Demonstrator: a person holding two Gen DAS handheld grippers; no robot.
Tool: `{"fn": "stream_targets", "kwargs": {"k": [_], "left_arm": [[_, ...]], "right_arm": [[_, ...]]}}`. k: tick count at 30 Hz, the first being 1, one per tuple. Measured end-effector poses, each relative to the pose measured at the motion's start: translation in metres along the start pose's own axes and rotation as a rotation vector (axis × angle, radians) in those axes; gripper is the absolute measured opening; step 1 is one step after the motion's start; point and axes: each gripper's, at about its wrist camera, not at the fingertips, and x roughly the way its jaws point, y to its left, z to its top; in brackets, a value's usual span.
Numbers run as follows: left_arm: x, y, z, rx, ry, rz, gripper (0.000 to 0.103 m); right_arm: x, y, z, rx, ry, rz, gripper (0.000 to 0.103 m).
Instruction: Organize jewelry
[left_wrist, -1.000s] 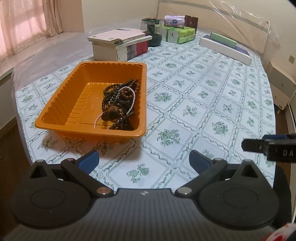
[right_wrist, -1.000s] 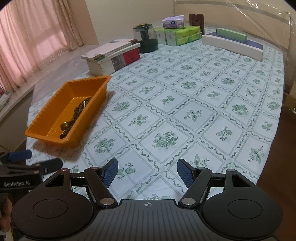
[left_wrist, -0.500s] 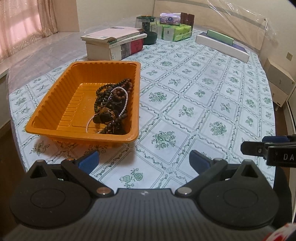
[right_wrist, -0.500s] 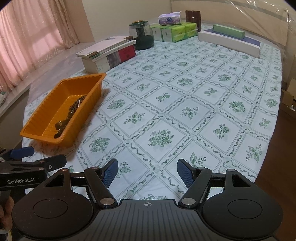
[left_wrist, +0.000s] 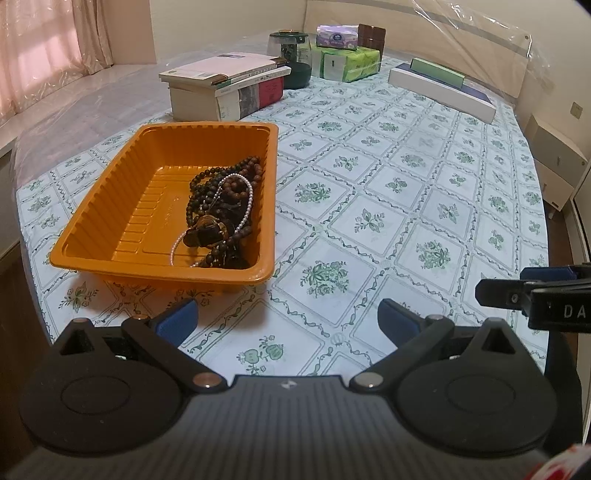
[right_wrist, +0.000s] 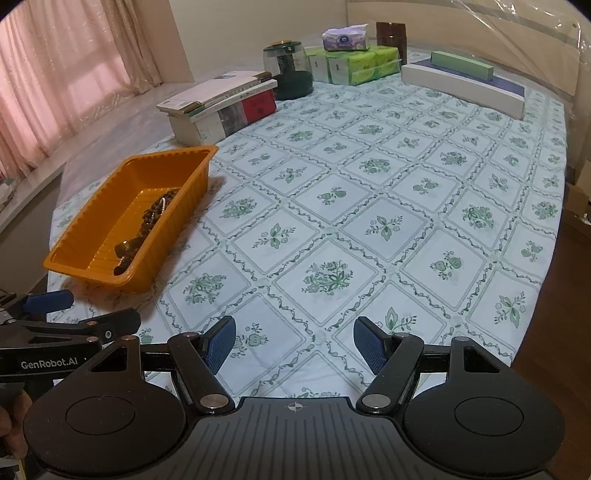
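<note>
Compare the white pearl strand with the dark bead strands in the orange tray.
The white pearl strand is thin with tiny pale beads; the dark bead strands are thick, brown and large-beaded. The pearls are one loose loop; the dark beads lie bunched in a pile. Both lie tangled together against the orange tray's right wall.

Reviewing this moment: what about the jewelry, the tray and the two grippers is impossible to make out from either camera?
- Jewelry pile: tangled in the left wrist view, so the piece count is unclear.
- Same pile in the right wrist view: the orange tray's near wall covers most of it.
- Right gripper: only its tips enter the left wrist view, cut by the right edge.
- Left gripper: partly cut by the right wrist view's left edge.
</note>
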Motion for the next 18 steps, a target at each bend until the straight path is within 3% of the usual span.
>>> {"fn": "stream_targets", "kwargs": {"k": [18], "left_arm": [[-0.0033, 0.0031, -0.0003, -0.002, -0.014, 0.004, 0.103]], "right_arm": [[-0.0008, 0.0023, -0.0003, -0.014, -0.002, -0.009, 0.071]]}}
